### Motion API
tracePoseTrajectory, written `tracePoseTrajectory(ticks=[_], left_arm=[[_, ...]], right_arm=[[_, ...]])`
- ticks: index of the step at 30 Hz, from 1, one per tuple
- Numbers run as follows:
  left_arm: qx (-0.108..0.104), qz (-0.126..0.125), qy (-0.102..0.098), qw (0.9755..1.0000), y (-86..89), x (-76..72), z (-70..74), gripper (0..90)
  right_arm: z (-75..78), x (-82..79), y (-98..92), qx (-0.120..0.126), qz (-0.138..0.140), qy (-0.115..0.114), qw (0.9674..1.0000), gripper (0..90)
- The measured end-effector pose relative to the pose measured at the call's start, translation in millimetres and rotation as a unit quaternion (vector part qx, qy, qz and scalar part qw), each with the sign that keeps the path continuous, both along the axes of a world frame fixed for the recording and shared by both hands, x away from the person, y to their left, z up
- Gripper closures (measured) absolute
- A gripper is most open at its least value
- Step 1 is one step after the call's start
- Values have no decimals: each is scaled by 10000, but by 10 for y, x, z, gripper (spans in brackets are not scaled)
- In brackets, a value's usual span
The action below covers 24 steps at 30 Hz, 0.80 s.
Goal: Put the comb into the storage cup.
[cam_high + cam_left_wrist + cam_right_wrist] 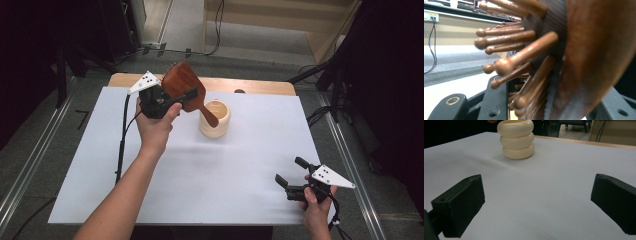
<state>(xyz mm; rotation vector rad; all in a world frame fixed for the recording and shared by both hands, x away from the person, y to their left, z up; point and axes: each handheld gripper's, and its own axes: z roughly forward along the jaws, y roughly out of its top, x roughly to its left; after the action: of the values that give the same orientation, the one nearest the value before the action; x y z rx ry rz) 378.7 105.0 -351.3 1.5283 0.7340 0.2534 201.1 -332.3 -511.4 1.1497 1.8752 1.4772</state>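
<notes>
A dark brown wooden hairbrush [181, 82] is held up over the back of the table, and my left gripper [184, 98] is shut on its head. Its handle [207, 112] slants down toward a cream ribbed cup [216, 120]; whether the tip is inside the cup I cannot tell. In the left gripper view the brush's wooden pins [519, 37] and its back [596, 57] sit between the black jaws. My right gripper [289, 170] rests low near the table's front right, open, nothing between its jaws. The right gripper view shows the cup [517, 140] standing farther off, beyond the gripper [537, 205].
A white sheet [200, 170] covers the table, and a strip of bare wood [250, 86] shows along the far edge. Black cables trail from both grippers. Dark stands and floor cables surround the table.
</notes>
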Motion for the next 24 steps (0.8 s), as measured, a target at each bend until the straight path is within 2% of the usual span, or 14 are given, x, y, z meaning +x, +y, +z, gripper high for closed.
tracePoseTrajectory(ticks=[11, 15, 24], left_arm=[[-40, 91, -7, 10000, -48, 129, 12, 563], [-118, 115, 32, 9999, -58, 162, -11, 563], [-113, 197, 5, 9997, -91, 232, -13, 563]], right_arm=[[-3, 2, 10, 62, 21, -1, 10000, 0], [4, 4, 10, 70, 28, -2, 10000, 0], [10, 10, 25, 75, 59, -42, 9999, 0]])
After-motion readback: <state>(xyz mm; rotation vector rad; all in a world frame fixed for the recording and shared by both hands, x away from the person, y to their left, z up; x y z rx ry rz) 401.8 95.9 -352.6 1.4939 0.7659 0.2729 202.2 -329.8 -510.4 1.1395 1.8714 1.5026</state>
